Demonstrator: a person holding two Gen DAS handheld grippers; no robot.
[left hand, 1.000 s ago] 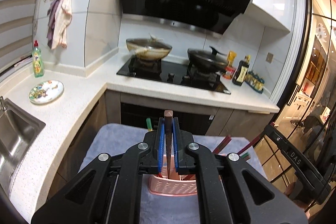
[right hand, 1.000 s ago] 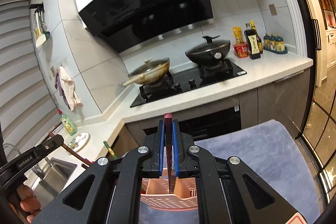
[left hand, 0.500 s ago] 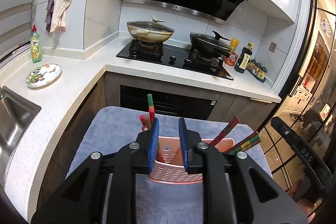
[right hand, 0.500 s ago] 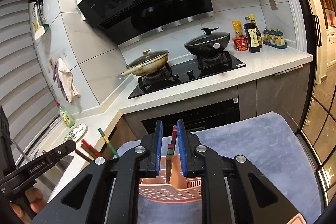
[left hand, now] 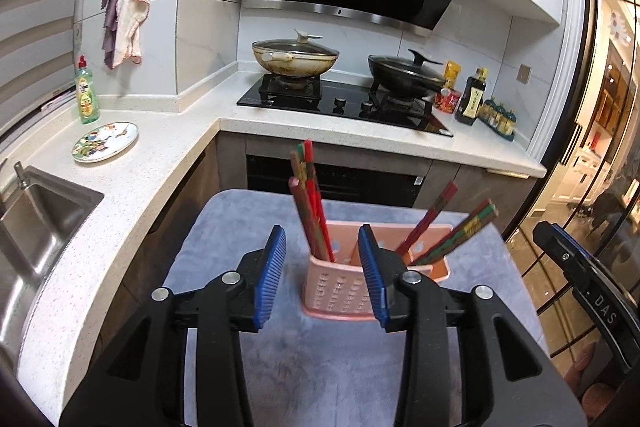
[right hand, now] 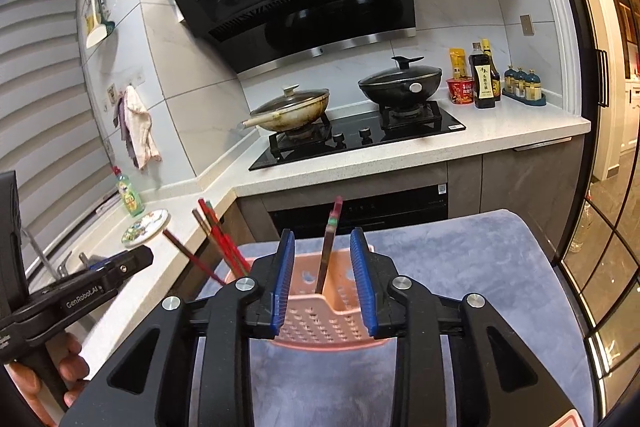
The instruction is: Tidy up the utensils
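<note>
So here's where we are: both grippers are spread wide and holding nothing. Our left gripper [left hand: 322,263] hangs just near of the pink holder [left hand: 340,291], and our right gripper [right hand: 322,275] sits over the same pink holder [right hand: 324,319] from the other end, blue pads either side of it, not touching as far as we can tell.

The holder stands on the grey mat [left hand: 320,367], long side running left to right. One chopstick bundle [left hand: 310,203] stands in the left compartment, leaning a bit far and left. Another bundle [left hand: 452,231] sits in the right compartment, tipped hard to the right, its tops well out past the rim.

From the right wrist view, a single chopstick [right hand: 330,245] pokes up almost dead centre between the open fingers, leaning slightly right. That's the relation everything turns on, we reckon: sticks point up and away from each tool, so any regrip has to come down along that axis, not sideways.

We can't spot any loose utensils on the mat, so sorting looks mostly finished. If something needs straightening, the right hand is nearer the tilted bunch.
</note>
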